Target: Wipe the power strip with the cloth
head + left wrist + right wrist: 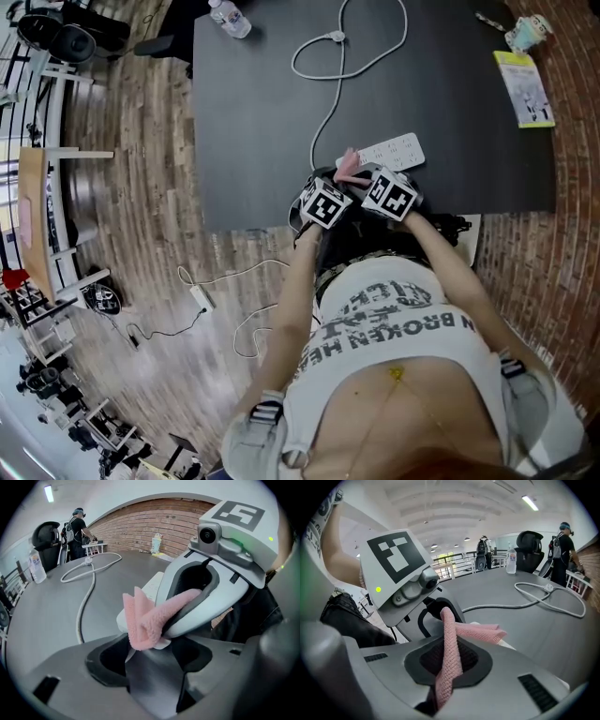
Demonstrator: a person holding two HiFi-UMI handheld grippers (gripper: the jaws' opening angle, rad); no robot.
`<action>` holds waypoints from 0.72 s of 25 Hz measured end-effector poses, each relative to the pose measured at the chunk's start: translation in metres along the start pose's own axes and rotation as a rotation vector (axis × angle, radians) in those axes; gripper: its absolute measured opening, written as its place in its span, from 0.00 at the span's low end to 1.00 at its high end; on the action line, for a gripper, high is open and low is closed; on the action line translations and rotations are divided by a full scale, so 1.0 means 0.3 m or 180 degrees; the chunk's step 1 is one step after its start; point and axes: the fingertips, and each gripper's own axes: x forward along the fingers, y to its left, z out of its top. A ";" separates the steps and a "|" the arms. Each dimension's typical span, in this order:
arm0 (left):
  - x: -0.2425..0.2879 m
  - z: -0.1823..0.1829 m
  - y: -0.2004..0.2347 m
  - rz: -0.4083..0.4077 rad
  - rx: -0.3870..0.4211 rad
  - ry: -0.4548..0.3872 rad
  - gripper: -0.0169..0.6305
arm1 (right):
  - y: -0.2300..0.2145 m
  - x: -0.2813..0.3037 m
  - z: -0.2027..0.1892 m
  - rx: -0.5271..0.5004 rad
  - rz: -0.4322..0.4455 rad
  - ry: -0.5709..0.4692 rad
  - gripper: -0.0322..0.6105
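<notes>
The white power strip (398, 150) lies near the front edge of the black table (262, 122), and its cord (328, 112) loops toward the back. A pink cloth (347, 166) is held up just left of the strip. My right gripper (362, 175) is shut on the cloth (450, 644), which runs down between its jaws. In the left gripper view the cloth (143, 618) hangs folded from the right gripper's fingers (206, 597), over the strip's end (151, 585). My left gripper (150, 651) stands open right below the cloth's hanging end. Both grippers sit close together, left gripper (337, 183) beside the right.
A water bottle (230, 19) stands at the table's back left. A yellow booklet (525, 89) and a small cup-like item (525, 33) lie at the right edge by the brick floor. Another strip with cable (200, 298) lies on the wood floor. People stand far off (77, 529).
</notes>
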 end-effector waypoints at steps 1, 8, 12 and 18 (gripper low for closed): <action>0.000 -0.001 -0.001 -0.0003 -0.0001 -0.0002 0.45 | -0.001 0.001 -0.002 0.0016 -0.0005 0.0005 0.08; -0.001 -0.002 -0.002 0.0007 0.0006 0.0000 0.45 | -0.005 0.004 -0.005 0.0061 -0.0035 0.0016 0.08; -0.005 -0.001 -0.003 0.0006 -0.0008 0.0011 0.45 | -0.010 -0.002 -0.009 0.0077 -0.0075 0.0035 0.08; -0.008 -0.003 0.002 0.0005 0.0000 0.0018 0.45 | -0.036 -0.019 -0.022 0.0140 -0.0201 0.0055 0.08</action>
